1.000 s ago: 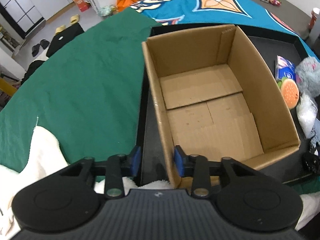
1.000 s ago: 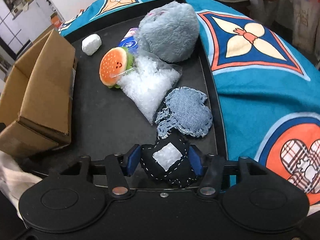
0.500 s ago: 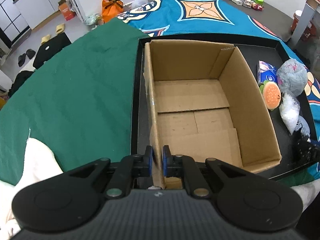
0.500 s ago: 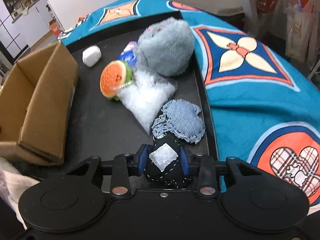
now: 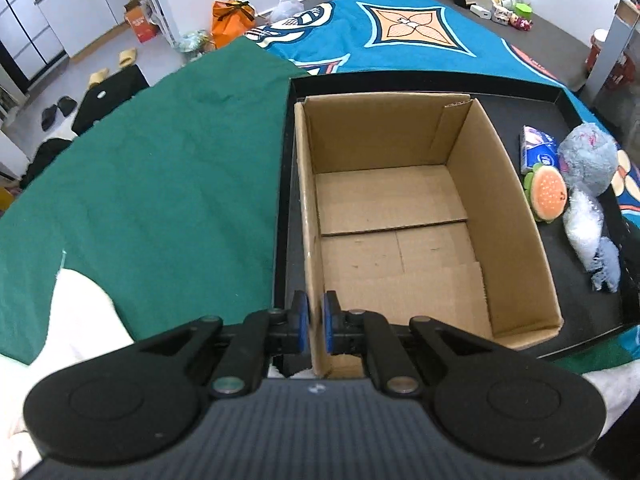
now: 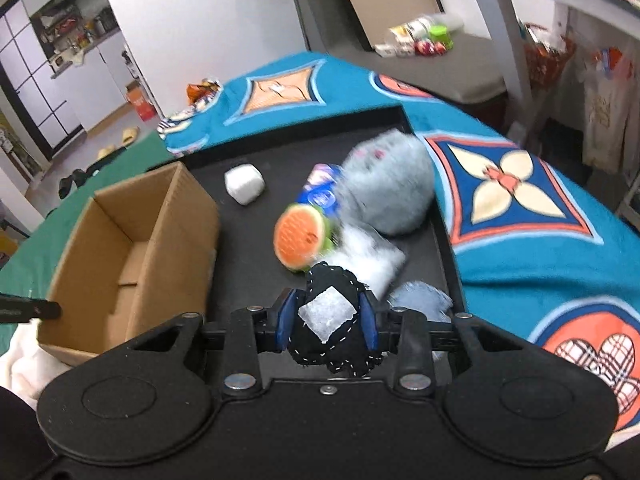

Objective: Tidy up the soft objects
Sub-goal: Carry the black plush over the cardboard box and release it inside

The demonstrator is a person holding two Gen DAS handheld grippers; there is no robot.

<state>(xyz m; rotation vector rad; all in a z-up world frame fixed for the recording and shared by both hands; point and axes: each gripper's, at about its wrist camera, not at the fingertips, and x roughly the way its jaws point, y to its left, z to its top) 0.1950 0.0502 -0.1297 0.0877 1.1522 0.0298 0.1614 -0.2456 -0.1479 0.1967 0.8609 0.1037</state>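
Note:
My left gripper (image 5: 315, 327) is shut on the near left wall of an open, empty cardboard box (image 5: 516, 216) that stands on a black tray (image 5: 560, 104). My right gripper (image 6: 329, 322) is shut on a black stitched pouch with a white patch (image 6: 332, 320), held above the tray (image 6: 248, 248). The box (image 6: 176, 236) is to its left. On the tray lie a burger plush (image 6: 302, 238), a grey fluffy plush (image 6: 390, 186), a clear bag of white filling (image 6: 370, 262), a denim pouch (image 6: 420, 300), a blue tissue pack (image 6: 322, 192) and a white cube (image 6: 244, 184).
The tray sits on a teal patterned blanket (image 6: 508, 216) beside a green cloth (image 5: 160, 184). A white fleece (image 5: 76, 316) lies at the near left. The tray's raised rim (image 5: 420, 80) runs behind the box.
My left gripper closed on the box wall. My right gripper closed on the black pouch and lifted it off the tray; the view now looks further out over the tray.

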